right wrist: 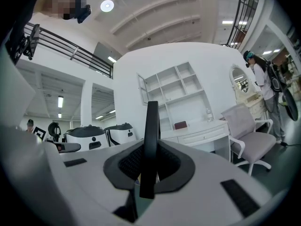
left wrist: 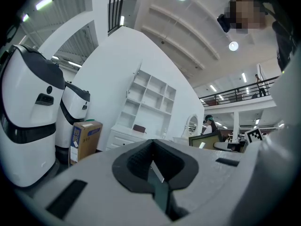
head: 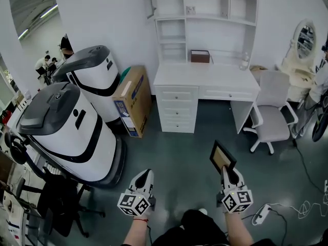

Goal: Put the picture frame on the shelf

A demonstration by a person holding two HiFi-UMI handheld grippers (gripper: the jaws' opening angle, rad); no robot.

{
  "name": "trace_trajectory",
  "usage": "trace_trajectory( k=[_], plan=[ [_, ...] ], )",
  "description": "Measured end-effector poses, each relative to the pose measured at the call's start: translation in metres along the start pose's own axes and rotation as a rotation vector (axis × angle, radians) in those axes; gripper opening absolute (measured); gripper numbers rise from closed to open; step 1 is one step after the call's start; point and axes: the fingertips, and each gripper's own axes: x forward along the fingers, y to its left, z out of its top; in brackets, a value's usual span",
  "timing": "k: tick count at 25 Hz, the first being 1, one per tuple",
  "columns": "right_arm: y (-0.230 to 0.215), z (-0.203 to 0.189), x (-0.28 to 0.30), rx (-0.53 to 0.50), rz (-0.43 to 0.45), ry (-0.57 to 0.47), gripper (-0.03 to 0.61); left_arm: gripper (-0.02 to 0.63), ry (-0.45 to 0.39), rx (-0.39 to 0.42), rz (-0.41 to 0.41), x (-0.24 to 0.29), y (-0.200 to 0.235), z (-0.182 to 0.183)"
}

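Item: dark-rimmed rectangular picture frame (head: 223,157) with a tan panel. It was held in the air over the grey-green floor (head: 195,147), clamped by its lower edge in the right gripper (head: 228,172). It rested on no surface. In the right gripper view the frame (right wrist: 150,140) stood edge-on and upright between the two jaws, which pressed on it from either side.

Left gripper (head: 145,173): its jaws were drawn together on nothing, as its own view confirmed (left wrist: 153,166). It hung low and well apart from the frame.

Destination: tall white open-compartment shelf unit (head: 205,18), mounted along the back edge of a white desk with drawers (head: 205,78), across the floor from the person. The compartments that could be seen looked mostly bare. A small dark-brown box (head: 200,56) sat on the desk top against its back edge, near the middle.

Surroundings:
- a white swivel chair (head: 274,106) at the desk's right end
- a cardboard carton (head: 132,99) leaning just beside its left end
- two large white-and-black machine housings (head: 77,122) further left

Progress: the pick-up appeared complete and the grip looked firm. The carry to the desk and the placing in a compartment remained — the frame was well apart from the shelf, and nothing had yet been set down.
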Motion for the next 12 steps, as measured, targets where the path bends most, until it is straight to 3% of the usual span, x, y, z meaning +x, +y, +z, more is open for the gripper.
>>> trace_trajectory(
  k=[12],
  plan=[
    [-0.034,0.022,0.136,0.002,0.051,-0.011,0.035,0.005,-0.017,0.02,0.035,0.109,0.051,0.032]
  ],
)
